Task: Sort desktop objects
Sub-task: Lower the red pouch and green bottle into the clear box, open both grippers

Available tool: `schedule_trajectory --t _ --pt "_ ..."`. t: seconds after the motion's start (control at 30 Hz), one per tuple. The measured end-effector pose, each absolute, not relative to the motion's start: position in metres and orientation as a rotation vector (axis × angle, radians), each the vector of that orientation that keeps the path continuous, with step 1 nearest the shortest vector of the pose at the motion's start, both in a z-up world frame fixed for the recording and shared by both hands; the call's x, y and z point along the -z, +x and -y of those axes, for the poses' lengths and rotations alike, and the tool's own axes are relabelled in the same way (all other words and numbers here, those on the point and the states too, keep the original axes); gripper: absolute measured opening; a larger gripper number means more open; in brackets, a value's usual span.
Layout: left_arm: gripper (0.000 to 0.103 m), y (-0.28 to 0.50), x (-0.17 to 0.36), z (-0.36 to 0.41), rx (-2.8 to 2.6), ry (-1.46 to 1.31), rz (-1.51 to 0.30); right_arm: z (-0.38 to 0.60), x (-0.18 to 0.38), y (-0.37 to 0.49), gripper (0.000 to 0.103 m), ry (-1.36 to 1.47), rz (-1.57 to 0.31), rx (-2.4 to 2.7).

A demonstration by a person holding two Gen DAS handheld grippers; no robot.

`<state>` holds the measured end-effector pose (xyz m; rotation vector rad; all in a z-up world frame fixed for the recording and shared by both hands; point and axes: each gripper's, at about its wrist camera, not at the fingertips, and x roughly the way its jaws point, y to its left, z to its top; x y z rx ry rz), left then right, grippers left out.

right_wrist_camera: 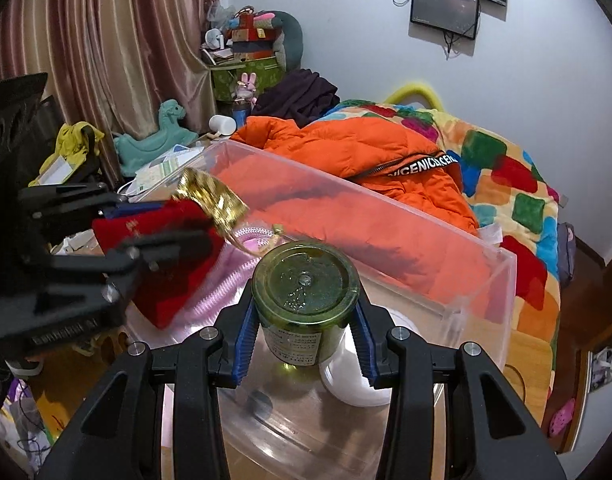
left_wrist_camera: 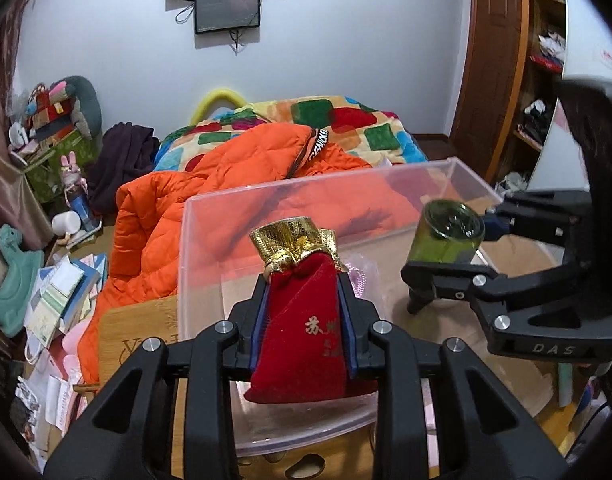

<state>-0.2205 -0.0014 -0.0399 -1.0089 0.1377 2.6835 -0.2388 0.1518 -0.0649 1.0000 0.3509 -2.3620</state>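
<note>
My left gripper (left_wrist_camera: 303,300) is shut on a red velvet pouch (left_wrist_camera: 301,332) with a gold top, held above a clear plastic box (left_wrist_camera: 209,216). The pouch also shows in the right wrist view (right_wrist_camera: 173,256). My right gripper (right_wrist_camera: 303,320) is shut on a green glass jar (right_wrist_camera: 306,280), held bottom-forward over the same box (right_wrist_camera: 486,280). In the left wrist view the jar (left_wrist_camera: 446,236) and the right gripper (left_wrist_camera: 454,248) hang over the box's right end. A pink mesh bag (right_wrist_camera: 241,256) and a white object (right_wrist_camera: 358,384) lie inside the box.
The box stands on a wooden table (left_wrist_camera: 133,332). Behind it is a bed with an orange jacket (left_wrist_camera: 209,184) and a patterned blanket (right_wrist_camera: 506,168). Papers and books (left_wrist_camera: 61,296) lie on the floor at the left. A wooden shelf (left_wrist_camera: 542,80) stands at the right.
</note>
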Motion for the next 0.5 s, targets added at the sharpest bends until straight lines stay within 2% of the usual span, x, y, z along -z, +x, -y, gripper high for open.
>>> schedule_trajectory --t 0.13,0.27,0.37,0.43,0.5 --pt "0.032 -0.2228 0.0420 -0.0017 -2.682 -1.012 -0.153 -0.1478 0.0647 -0.2385 0.039 0.985 -0.385 2.365" --pt "0.038 -0.2241 0.0408 -0.0001 -2.678 -1.018 -0.138 -0.1466 0.0645 -0.2391 0.039 0.982 -0.402 2.371" --pt "0.042 -0.2233 0.0379 0.0019 -2.677 -1.021 -0.125 -0.1487 0.0636 -0.2382 0.048 0.980 -0.398 2.383" --pt "0.043 -0.2228 0.0357 0.0023 -2.682 -1.018 -0.122 -0.1520 0.0609 -0.2382 0.062 0.984 -0.375 2.401" --pt "0.045 -0.2224 0.0330 0.0027 -2.688 -1.016 -0.117 -0.1540 0.0566 -0.2363 0.066 0.971 -0.355 2.421"
